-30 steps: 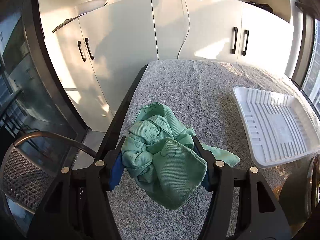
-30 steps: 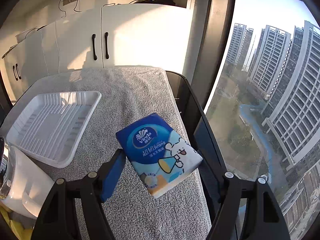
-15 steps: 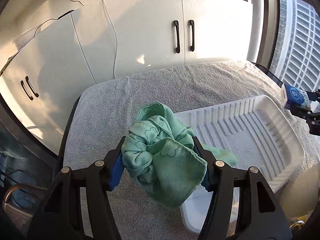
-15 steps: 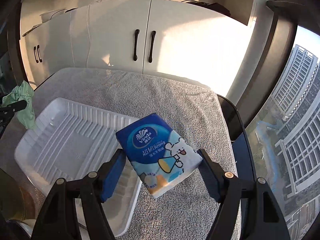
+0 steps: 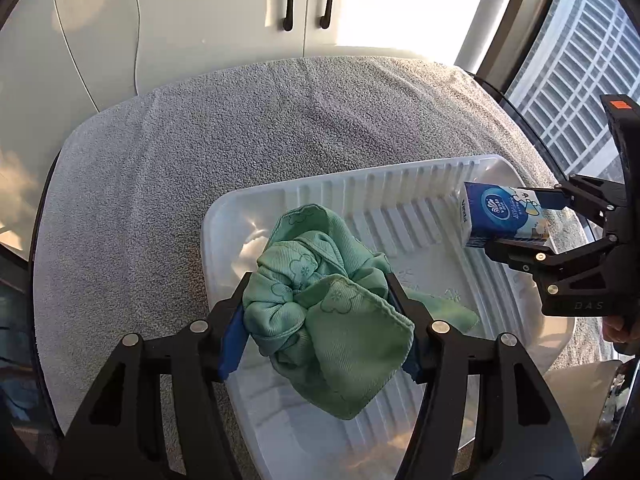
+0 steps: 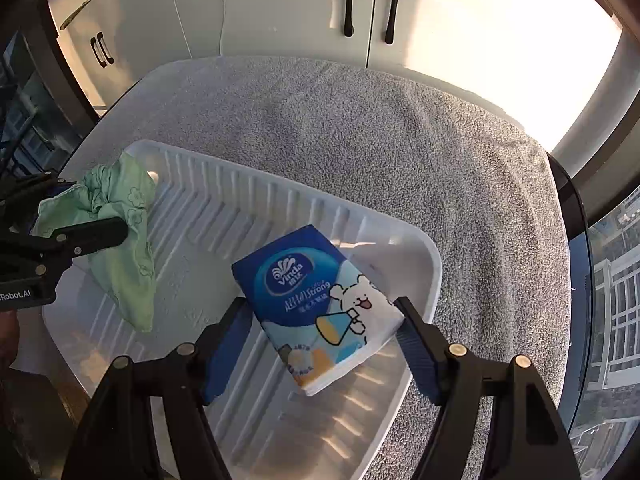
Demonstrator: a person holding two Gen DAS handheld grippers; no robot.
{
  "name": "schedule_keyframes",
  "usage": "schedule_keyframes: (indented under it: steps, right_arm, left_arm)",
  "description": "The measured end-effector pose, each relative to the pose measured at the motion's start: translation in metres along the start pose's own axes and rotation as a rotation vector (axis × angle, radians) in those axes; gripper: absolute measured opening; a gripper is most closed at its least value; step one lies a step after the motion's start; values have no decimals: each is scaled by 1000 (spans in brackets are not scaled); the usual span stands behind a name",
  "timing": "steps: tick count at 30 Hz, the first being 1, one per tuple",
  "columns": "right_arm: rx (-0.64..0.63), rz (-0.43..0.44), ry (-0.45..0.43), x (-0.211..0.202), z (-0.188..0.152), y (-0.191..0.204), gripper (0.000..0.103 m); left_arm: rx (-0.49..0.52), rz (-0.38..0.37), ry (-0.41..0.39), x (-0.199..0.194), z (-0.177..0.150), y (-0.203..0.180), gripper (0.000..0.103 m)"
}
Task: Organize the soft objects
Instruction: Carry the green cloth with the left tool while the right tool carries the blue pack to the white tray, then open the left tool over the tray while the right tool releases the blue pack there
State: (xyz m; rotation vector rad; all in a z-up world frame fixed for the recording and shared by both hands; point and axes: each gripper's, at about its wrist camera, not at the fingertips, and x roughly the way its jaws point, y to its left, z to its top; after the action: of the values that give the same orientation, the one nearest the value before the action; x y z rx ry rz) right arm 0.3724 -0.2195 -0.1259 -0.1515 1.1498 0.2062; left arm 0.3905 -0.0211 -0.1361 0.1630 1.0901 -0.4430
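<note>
Left gripper: our left gripper (image 5: 320,312) is clamped on the green cloth (image 5: 320,304), its blue pads pressing the bunched fabric from both sides.
Green cloth: we see it crumpled into a wad between the fingers, with one flat corner hanging below the pads. It is held over the left part of the white tray (image 5: 400,200); from the right wrist view the cloth (image 6: 120,216) hangs with its lowest tip near the tray floor, though we cannot tell whether it touches.
Right gripper: our right gripper (image 6: 324,320) is clamped on the tissue pack (image 6: 316,300), a pad against each long side.
Tissue pack: blue and white, with a bear drawing on its face, tilted so one corner points away from the camera. We hold it over the right end of the tray (image 6: 436,280), near the rim; in the left wrist view the pack (image 5: 500,216) sits just above the tray's right-hand wall.
Tray: white, ribbed, lying on the grey towel (image 5: 240,140) that covers the tabletop.
Relation of the two: cloth and pack are well apart, at opposite ends of the tray.
Background: white cabinets (image 6: 280,12) with black handles stand behind the tabletop.
</note>
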Motion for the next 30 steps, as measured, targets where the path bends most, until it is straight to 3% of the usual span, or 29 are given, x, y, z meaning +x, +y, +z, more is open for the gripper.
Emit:
schedule_keyframes:
  steps: [5,10,22,30]
  right_arm:
    - [-20,-14,30,6,2,5,75]
    - [6,50,58,8,3,2,82]
    - [81,87,4,-26,-9,-12,84]
    - [148,65,-34,-53,-35,-33,84]
  left_arm:
    - [21,-40,71,15,-7,-6,66]
    - [-5,-66,80,13,-6,-4,66]
    - [-15,-8,-7,-26,-3,6,66]
    - [-85,80,-139,-67,-17,20,66]
